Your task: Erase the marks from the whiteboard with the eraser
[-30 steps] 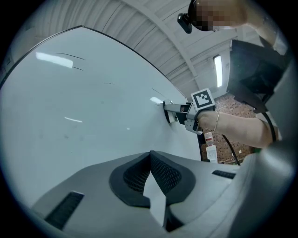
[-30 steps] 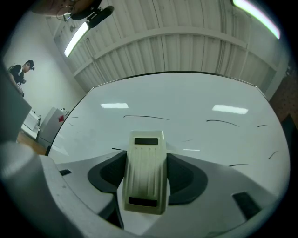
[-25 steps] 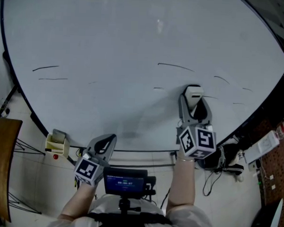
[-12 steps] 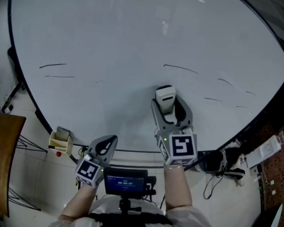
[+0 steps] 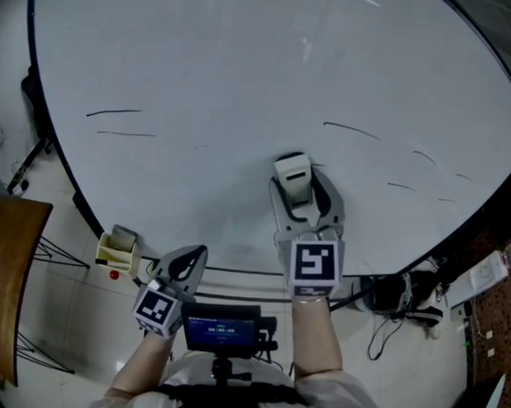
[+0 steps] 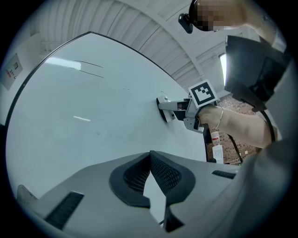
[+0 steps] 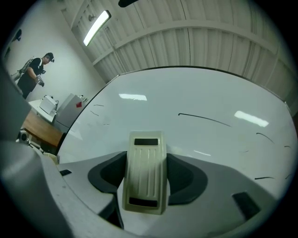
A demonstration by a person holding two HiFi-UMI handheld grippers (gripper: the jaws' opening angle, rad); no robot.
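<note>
The whiteboard (image 5: 244, 80) fills the head view. Thin black marks remain on it: two strokes at the left (image 5: 116, 112), a long stroke (image 5: 352, 130) and short dashes (image 5: 400, 187) at the right. My right gripper (image 5: 301, 192) is shut on the cream eraser (image 5: 292, 173), which is pressed flat to the board's lower middle. In the right gripper view the eraser (image 7: 145, 172) sits between the pads, below the long stroke (image 7: 205, 119). My left gripper (image 5: 192, 257) hangs shut and empty by the board's bottom edge; its jaws (image 6: 150, 158) meet at the tips.
A small yellow box (image 5: 118, 245) hangs at the board's lower left. A wooden table (image 5: 2, 289) stands at the left. Cables and a black device (image 5: 395, 294) lie on the floor at the right. A person (image 7: 35, 69) stands far off to the left.
My right gripper slid the eraser leftward along the board's lower part, from nearer the right-hand dashes to the middle. The left gripper stayed low and shut.
</note>
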